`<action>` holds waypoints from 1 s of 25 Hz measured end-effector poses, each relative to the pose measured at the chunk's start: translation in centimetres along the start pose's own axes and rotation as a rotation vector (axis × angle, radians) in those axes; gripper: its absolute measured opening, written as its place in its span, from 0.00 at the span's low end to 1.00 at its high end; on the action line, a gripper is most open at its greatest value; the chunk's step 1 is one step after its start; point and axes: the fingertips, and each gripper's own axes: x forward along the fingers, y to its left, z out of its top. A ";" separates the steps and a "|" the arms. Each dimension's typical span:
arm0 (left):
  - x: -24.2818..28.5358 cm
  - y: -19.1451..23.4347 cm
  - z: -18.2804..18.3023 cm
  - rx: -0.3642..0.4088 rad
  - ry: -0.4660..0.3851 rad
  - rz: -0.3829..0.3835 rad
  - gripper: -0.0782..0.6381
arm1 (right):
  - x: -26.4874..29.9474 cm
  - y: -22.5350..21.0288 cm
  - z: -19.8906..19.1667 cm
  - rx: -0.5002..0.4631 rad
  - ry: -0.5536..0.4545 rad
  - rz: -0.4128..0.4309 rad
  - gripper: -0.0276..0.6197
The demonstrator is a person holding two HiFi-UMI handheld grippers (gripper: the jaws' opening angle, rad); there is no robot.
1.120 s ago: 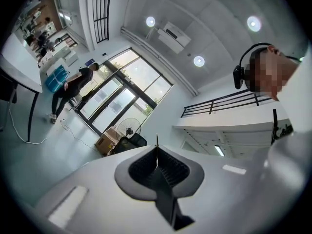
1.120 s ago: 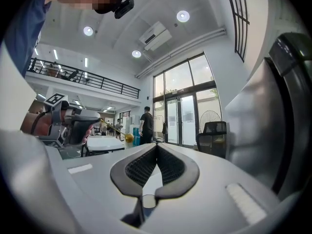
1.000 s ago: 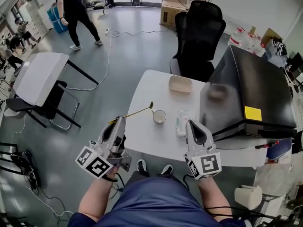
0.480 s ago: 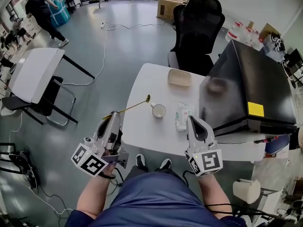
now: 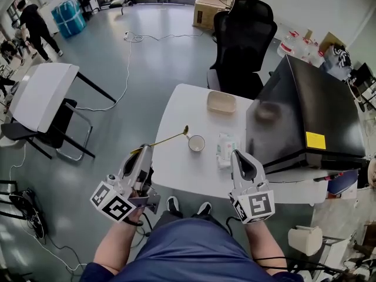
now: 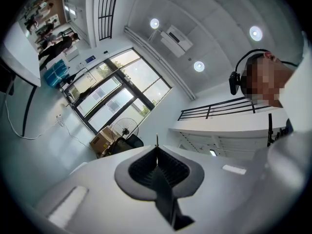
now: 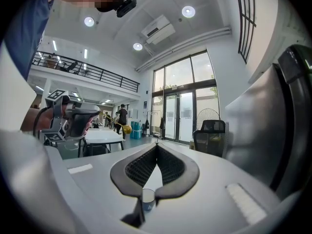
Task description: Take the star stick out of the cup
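Left gripper (image 5: 143, 151) is clamped on the star stick (image 5: 167, 138), gold head out of the cup (image 5: 196, 143), just beside its rim (cup sits on the white table (image 5: 182, 104)). Right gripper (image 5: 239, 155) is pinched closed, empty.

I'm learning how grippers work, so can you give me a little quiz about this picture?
1. True or false: the left gripper holds the star stick outside the cup.
2. Fill in: the right gripper has its jaws ____, with nothing in them.
3. What stands at the far side of the white table? A) red stool B) black office chair C) wooden bench

Key: 1 true; 2 shut; 3 B.
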 end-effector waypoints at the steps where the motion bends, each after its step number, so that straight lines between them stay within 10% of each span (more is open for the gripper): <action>1: 0.1 0.0 -0.1 -0.001 0.002 -0.001 0.12 | 0.0 0.0 0.0 -0.001 -0.001 0.001 0.05; 25: -0.3 0.4 -0.9 0.009 0.018 0.011 0.12 | 0.0 0.1 -0.1 0.011 -0.016 0.010 0.05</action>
